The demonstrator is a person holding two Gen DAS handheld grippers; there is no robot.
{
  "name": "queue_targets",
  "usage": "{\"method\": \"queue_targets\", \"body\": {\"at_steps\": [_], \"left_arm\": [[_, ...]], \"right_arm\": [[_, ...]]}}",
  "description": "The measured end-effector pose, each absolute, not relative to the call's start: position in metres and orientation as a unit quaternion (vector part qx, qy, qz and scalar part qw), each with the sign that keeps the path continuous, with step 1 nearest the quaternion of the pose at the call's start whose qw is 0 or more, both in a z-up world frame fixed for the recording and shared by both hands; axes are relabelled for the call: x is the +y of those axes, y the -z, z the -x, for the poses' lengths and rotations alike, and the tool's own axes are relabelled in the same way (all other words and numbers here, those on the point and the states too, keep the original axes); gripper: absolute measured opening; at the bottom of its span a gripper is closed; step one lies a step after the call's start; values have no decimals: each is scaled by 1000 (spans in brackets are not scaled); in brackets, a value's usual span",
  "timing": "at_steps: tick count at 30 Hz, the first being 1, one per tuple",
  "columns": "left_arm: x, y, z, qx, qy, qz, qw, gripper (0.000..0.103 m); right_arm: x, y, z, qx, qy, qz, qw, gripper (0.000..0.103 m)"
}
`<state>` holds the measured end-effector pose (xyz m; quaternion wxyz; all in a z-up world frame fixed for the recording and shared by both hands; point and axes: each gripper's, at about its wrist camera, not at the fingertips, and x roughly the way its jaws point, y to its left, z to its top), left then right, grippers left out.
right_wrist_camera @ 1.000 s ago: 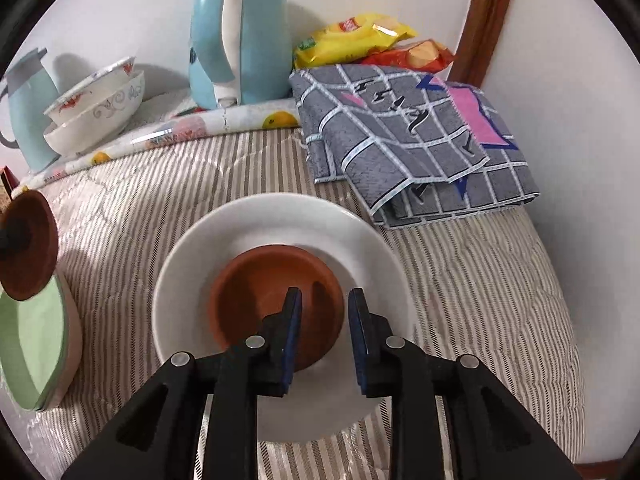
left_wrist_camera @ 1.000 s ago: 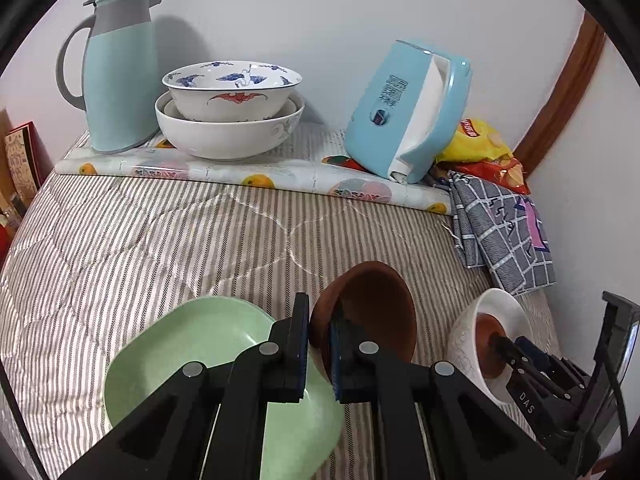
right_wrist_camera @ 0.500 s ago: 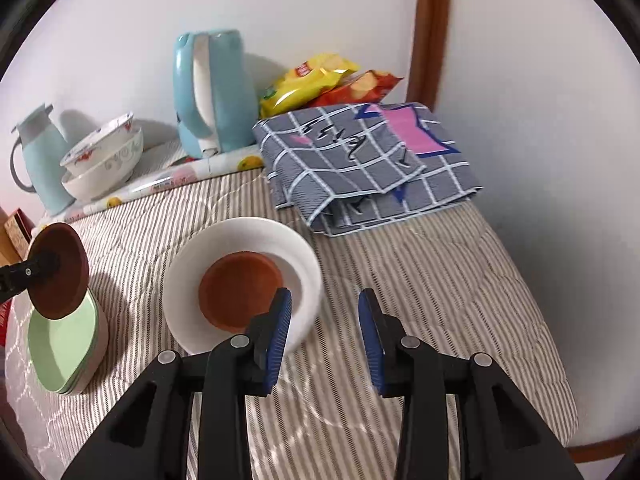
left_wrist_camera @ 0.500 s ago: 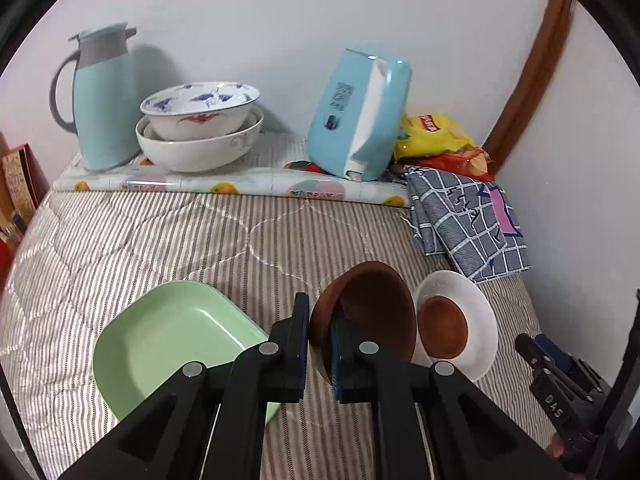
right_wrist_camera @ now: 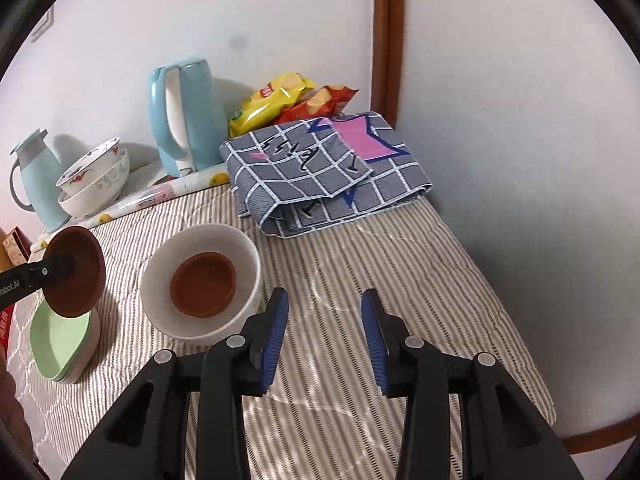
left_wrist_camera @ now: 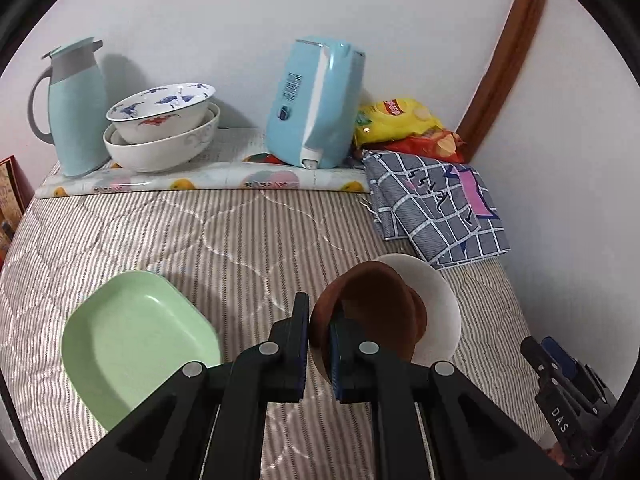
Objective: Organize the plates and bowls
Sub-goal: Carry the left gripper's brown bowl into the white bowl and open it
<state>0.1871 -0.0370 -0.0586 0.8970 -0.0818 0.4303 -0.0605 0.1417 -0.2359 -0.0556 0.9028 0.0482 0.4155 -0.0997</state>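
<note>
Jaws: left gripper [left_wrist_camera: 319, 334] pinches the rim of a brown saucer [left_wrist_camera: 370, 314] held on edge above the striped bed [left_wrist_camera: 240, 240]; right gripper [right_wrist_camera: 325, 330] empty, jaws opening. Risk: the thin rim grip may let the saucer swing or slip, striking the white bowl [right_wrist_camera: 244, 248] holding a second brown saucer [right_wrist_camera: 203, 284], or the green plates [right_wrist_camera: 60, 340].

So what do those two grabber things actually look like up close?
Both are matte black plastic, built from angular linked bars joined by round silver pins. The left gripper and right gripper each carry two jaws lined with ribbed blue pads. White lettering is printed on their sides. No cables or sleeves are visible.
</note>
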Motion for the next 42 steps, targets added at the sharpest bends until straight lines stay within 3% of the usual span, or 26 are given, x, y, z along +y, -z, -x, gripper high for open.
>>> {"method": "queue_targets", "body": {"at_steps": [20, 42], "left_arm": [[-99, 90, -214, 463, 81, 55, 881, 9], [-113, 122, -239, 489, 89, 57, 866, 9]], "right_arm": [[-281, 78, -133, 431, 125, -67, 891, 39], [-283, 93, -140, 451, 127, -70, 881, 39]]}}
